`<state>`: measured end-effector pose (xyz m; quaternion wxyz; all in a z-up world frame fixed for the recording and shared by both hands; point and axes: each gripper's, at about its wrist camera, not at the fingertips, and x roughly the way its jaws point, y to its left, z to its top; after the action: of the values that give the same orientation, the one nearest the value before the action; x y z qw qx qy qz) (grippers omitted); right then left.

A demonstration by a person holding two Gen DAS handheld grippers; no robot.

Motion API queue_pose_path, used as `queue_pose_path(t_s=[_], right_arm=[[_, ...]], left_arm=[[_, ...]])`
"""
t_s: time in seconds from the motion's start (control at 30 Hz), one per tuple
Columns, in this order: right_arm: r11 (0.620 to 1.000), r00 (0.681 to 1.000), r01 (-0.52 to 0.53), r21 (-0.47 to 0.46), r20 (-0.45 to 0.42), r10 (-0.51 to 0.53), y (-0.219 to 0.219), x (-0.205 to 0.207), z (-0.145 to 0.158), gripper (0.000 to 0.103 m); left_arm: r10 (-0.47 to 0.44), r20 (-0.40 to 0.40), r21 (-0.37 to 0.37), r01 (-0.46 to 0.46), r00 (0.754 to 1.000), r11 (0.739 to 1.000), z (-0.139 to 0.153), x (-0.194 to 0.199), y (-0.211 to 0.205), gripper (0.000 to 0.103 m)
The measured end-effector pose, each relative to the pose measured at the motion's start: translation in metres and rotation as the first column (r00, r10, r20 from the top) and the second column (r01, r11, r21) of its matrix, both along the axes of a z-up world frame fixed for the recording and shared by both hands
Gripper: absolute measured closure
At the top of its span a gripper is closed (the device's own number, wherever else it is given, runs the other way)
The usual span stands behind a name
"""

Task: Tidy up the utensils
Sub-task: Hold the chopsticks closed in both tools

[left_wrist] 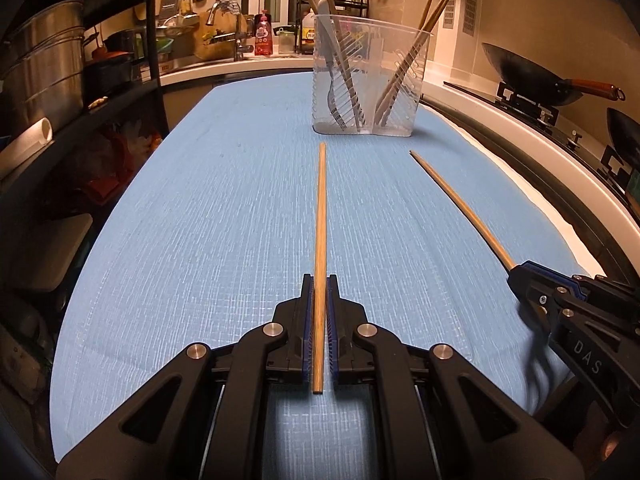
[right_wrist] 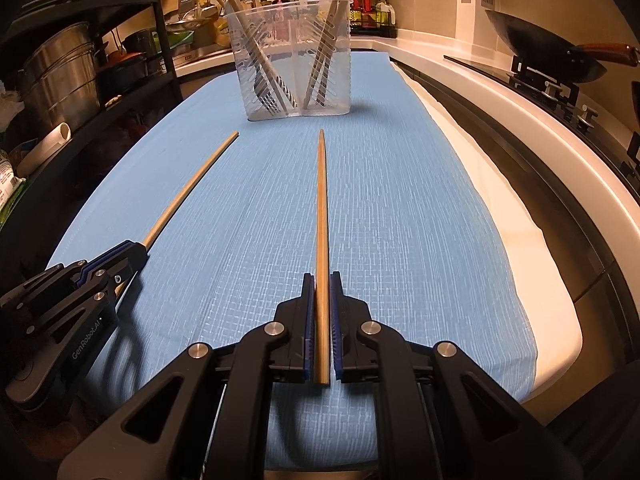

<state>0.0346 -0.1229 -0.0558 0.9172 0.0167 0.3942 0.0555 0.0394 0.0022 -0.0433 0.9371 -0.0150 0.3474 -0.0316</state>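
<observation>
Wooden chopsticks (left_wrist: 320, 216) (right_wrist: 321, 216) in both fingers (holder (left_wrist: 370, 76) ahead), blue cloth (left_wrist: 224, 200) between.

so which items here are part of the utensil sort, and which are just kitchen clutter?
Job:
left hand-held gripper shut on left chopstick
right hand-held gripper shut on right chopstick
clear utensil holder, with fork and chopsticks inside

Clutter:
wok
steel pots
faucet
</observation>
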Motion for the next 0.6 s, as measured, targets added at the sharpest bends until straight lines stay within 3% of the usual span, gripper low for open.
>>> queue_pose_path(t_s=[0.6], right_arm=[[1.0, 1.0, -0.003, -0.016, 0.007, 0.004, 0.0025, -0.0001, 0.0002, 0.094]], left_arm=[[-0.001, 0.003, 0.001, 0.001, 1.0, 1.0, 0.0, -0.0008, 0.0013, 0.096]])
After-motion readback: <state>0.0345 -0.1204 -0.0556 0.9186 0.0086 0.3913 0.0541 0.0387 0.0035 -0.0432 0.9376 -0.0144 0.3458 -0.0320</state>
